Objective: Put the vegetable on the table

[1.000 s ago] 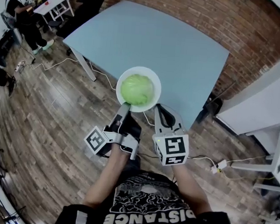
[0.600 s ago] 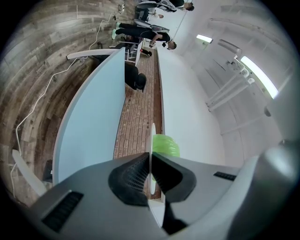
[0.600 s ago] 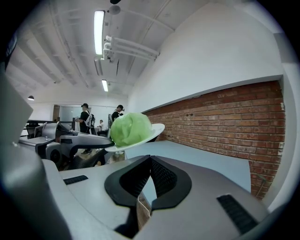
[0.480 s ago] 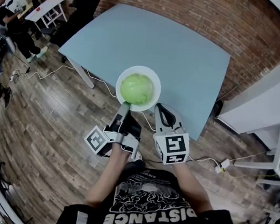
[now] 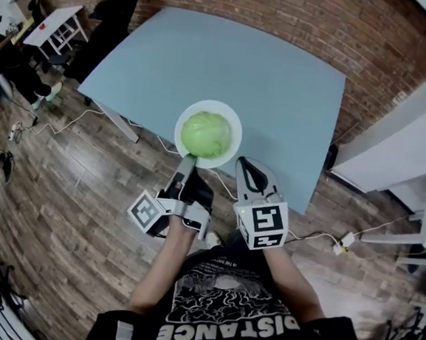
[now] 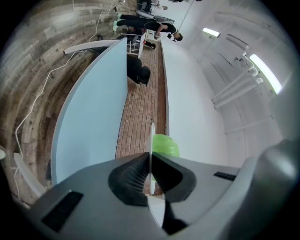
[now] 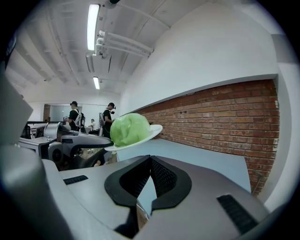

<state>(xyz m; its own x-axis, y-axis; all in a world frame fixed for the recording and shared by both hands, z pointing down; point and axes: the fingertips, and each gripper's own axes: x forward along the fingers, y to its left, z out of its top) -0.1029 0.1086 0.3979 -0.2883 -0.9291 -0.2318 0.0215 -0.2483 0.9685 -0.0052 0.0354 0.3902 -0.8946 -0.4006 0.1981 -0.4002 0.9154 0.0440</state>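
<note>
White plate (image 5: 233, 115) bearing green cabbage (image 5: 206, 134), pinched by left gripper (image 5: 189, 160).

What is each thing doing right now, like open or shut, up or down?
Left hand-held gripper: shut on the plate rim.
Right hand-held gripper: shut, nothing in it.
plate: held in the air by the table edge.
Cabbage: sitting on the plate.

Open blue table (image 5: 280, 75) ahead, plate (image 5: 238, 134) above its near edge
</note>
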